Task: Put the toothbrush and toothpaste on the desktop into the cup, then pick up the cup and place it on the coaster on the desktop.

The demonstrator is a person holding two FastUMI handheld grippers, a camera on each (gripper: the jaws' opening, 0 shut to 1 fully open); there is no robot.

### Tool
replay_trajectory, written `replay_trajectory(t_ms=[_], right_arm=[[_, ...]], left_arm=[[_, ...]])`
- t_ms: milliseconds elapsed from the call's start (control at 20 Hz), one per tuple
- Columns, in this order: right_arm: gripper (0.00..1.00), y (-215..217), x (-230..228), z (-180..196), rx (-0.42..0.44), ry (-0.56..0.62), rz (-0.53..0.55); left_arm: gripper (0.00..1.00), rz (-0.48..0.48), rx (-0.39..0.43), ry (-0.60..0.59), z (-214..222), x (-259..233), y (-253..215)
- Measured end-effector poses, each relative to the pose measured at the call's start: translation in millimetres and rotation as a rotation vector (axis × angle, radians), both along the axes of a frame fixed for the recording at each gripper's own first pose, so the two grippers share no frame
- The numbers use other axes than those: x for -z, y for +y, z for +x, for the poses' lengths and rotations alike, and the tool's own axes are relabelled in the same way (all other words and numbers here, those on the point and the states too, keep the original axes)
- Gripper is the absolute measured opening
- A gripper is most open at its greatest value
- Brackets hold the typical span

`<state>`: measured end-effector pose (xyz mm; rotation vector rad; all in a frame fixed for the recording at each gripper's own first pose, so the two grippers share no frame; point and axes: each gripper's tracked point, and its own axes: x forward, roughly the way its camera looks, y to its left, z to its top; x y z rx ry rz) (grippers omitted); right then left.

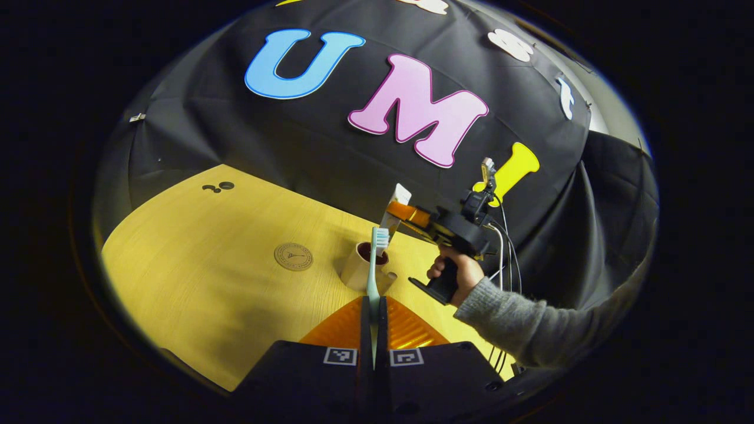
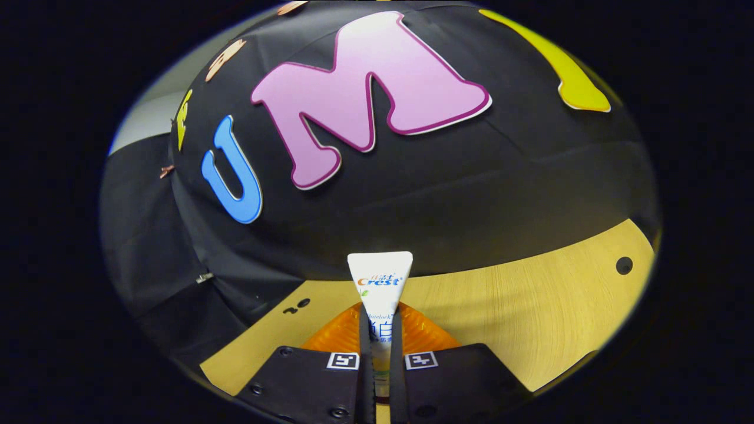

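In the left gripper view, my left tongs (image 1: 373, 312) are squeezed together on the pale teal plastic toothbrush (image 1: 373, 277), both fingers pressing its handle. The brush stands upright out of them, white and blue bristles at the top, lined up in front of the small cream ceramic cup (image 1: 360, 268) with its dark inside. I cannot tell whether the brush is over the cup or short of it. The cup stands on the light wooden table (image 1: 194, 282). To its left, apart from it, lies the round brown coaster (image 1: 293, 257), bare on the wood.

Beyond the cup I see the right tongs (image 1: 396, 212), gripped by a hand (image 1: 456, 271) in a grey knitted sleeve (image 1: 518, 324). They carry the white toothpaste tube (image 1: 396, 206) above and just behind the cup's rim, tilted, its flat crimped end up.

In the right gripper view, those tongs (image 2: 380, 335) are clamped narrowly on the toothpaste tube (image 2: 380, 282), 1 finger on each side. The wide crimped end sticks forward past the tips, with the table (image 2: 530, 312) below.
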<state>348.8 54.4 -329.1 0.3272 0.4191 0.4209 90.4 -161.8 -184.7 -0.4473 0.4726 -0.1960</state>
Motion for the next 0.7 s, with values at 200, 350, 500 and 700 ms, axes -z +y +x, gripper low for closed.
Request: replay_trajectory(t_ms=[200,350,500,700], right_arm=[[0.13,9.2,28.6,-7.9,-0.054,0.013,-0.097],[0.13,16.7,46.3,-20.3,-0.104,0.023,-0.168],[0.14,18.7,48.1,-23.6,-0.116,0.012,-0.198],[0.16,16.9,65.4,-32.8,-0.122,0.098,-0.198]], left_arm=[[0.06,-0.015,-0.017,-0.001,7.3,0.7,3.2],[0.06,-0.031,-0.034,0.003,12.2,3.4,6.4],[0.06,-0.014,-0.045,-0.003,16.1,4.7,10.6],[0.06,-0.032,-0.049,-0.017,24.2,3.2,8.8]])
